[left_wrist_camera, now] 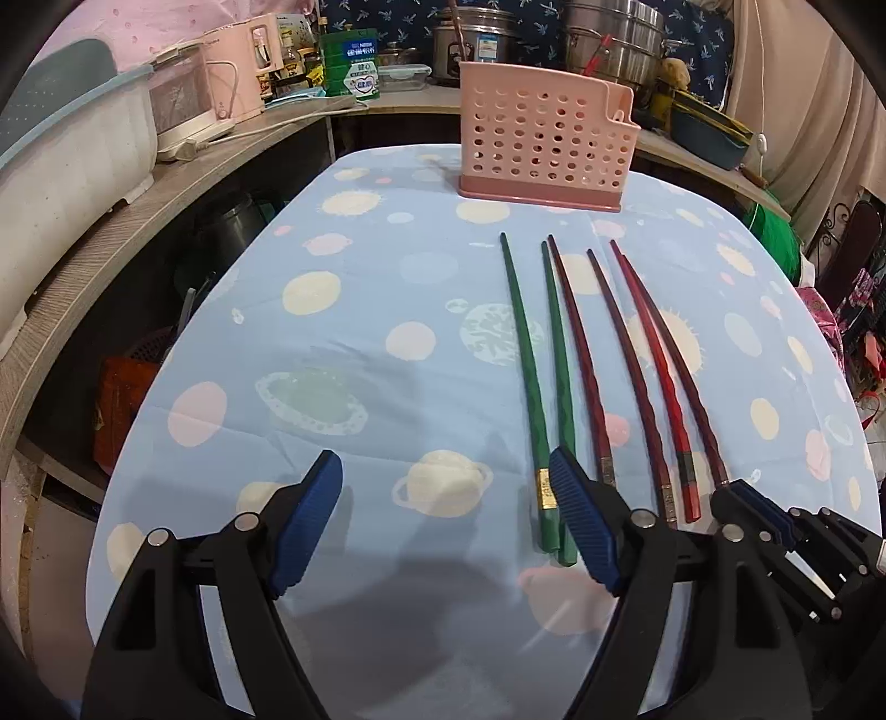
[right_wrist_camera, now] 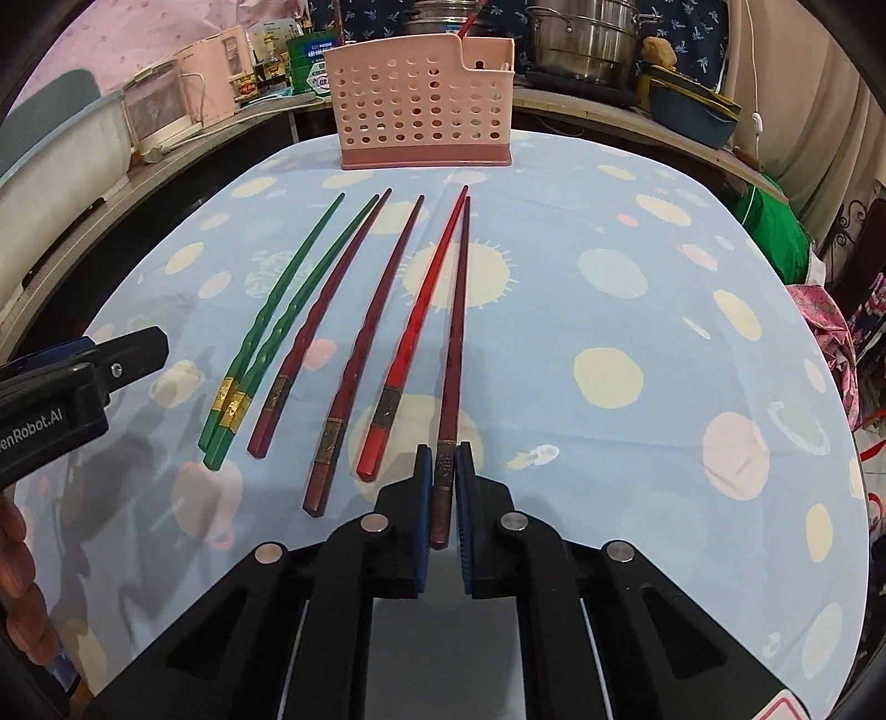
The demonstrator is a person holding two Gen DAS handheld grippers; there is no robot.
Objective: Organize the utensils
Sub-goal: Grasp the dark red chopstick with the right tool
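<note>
Several chopsticks lie side by side on the blue planet-print tablecloth (right_wrist_camera: pixel 637 266): two green chopsticks (right_wrist_camera: pixel 277 315) on the left, dark red ones (right_wrist_camera: pixel 354 343), and a bright red one (right_wrist_camera: pixel 421 304). My right gripper (right_wrist_camera: pixel 443 476) is shut on the thick end of the rightmost dark red chopstick (right_wrist_camera: pixel 457 310), which still rests on the cloth. My left gripper (left_wrist_camera: pixel 443 487) is open and empty, low over the cloth, its right finger beside the green chopsticks' (left_wrist_camera: pixel 526 365) ends. A pink perforated utensil holder (right_wrist_camera: pixel 423 99) stands upright at the far edge.
The holder also shows in the left wrist view (left_wrist_camera: pixel 545 138). A wooden counter (left_wrist_camera: pixel 166 183) wraps the table's left and back, carrying a pink kettle (left_wrist_camera: pixel 238 66), a white appliance (left_wrist_camera: pixel 183 105), steel pots (right_wrist_camera: pixel 581 39) and a green tin (left_wrist_camera: pixel 351 63). Clothes pile at right (right_wrist_camera: pixel 830 332).
</note>
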